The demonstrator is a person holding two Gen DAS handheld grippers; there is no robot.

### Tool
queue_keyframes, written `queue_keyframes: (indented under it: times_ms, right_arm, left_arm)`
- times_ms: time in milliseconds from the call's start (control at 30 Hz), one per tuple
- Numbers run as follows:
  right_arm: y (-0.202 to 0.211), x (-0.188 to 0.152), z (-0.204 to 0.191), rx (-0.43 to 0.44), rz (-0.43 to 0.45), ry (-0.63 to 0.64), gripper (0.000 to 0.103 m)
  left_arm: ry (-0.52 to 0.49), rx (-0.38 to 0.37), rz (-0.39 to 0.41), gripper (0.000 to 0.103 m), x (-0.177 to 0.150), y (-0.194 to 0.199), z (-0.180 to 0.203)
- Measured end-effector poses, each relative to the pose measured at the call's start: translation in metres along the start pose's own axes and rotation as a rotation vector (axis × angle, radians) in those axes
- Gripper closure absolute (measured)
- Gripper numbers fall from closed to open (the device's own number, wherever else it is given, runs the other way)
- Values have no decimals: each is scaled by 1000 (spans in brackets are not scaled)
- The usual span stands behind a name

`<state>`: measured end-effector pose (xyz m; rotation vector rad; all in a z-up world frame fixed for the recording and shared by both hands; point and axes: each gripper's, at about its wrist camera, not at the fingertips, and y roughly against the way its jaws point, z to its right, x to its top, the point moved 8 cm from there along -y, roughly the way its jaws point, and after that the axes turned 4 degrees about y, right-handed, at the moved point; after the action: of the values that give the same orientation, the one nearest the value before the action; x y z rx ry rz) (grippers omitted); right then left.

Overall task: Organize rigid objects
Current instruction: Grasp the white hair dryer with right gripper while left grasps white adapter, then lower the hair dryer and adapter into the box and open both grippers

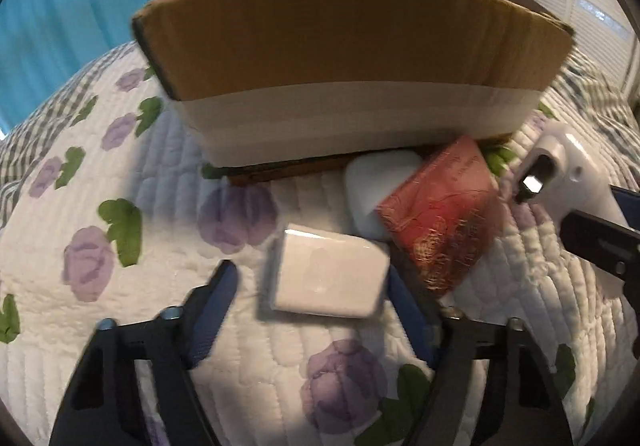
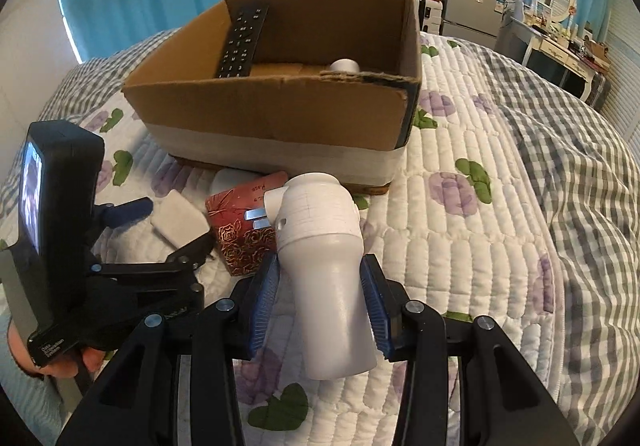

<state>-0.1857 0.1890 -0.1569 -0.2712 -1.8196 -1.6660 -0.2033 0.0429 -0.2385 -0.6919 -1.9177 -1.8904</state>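
**Right wrist view: white plug device clamped, left gripper open over the flat white box**

Right wrist view: the right gripper (image 2: 320, 282) is clenched on a white device (image 2: 320, 242) with two metal prongs on its side, both blue pads pressing its narrower body. It is held above the quilt (image 2: 460, 246), just in front of the cardboard box (image 2: 272, 118). Inside the box a black remote (image 2: 242, 42) leans against the left wall, and a white round object (image 2: 345, 66) shows near the front wall.

In the left wrist view, the left gripper (image 1: 308, 286) is spread open, its fingers either side of a flat white box (image 1: 330, 280); whether they touch it I cannot tell. Beyond it lie a white rounded case (image 1: 370, 186) and a red box (image 1: 440, 214) with gold pattern, the red one overlapping the case, both near the foot of the cardboard box. The frame is blurred.
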Motion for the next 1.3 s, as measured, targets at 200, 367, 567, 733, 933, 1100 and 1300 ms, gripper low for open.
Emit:
queue_keyframes:
  times_ms: [200, 367, 567, 733, 933, 1100, 1300]
  right_arm:
    - [6, -3, 6, -1, 12, -29, 62]
    - [18, -4, 7, -5, 30, -47, 62]
    - [40, 2, 1, -14, 65, -45, 62]
    - [69, 13, -6, -14, 111, -35, 62]
    - [109, 35, -12, -28, 178, -2, 62]
    - [141, 68, -12, -40, 242, 25, 62]
    - [161, 118, -8, -53, 310, 56, 62]
  left_arm:
    - [-5, 1, 0, 45, -7, 13, 1]
    - [20, 7, 35, 46, -9, 42, -4]
    - [22, -10, 105, 46, 3, 91, 2]
    - [26, 0, 177, 46, 17, 132, 1]
    - [40, 1, 262, 46, 45, 173, -7]
    - [39, -22, 311, 46, 74, 197, -7]
    - [32, -62, 352, 46, 127, 207, -7]
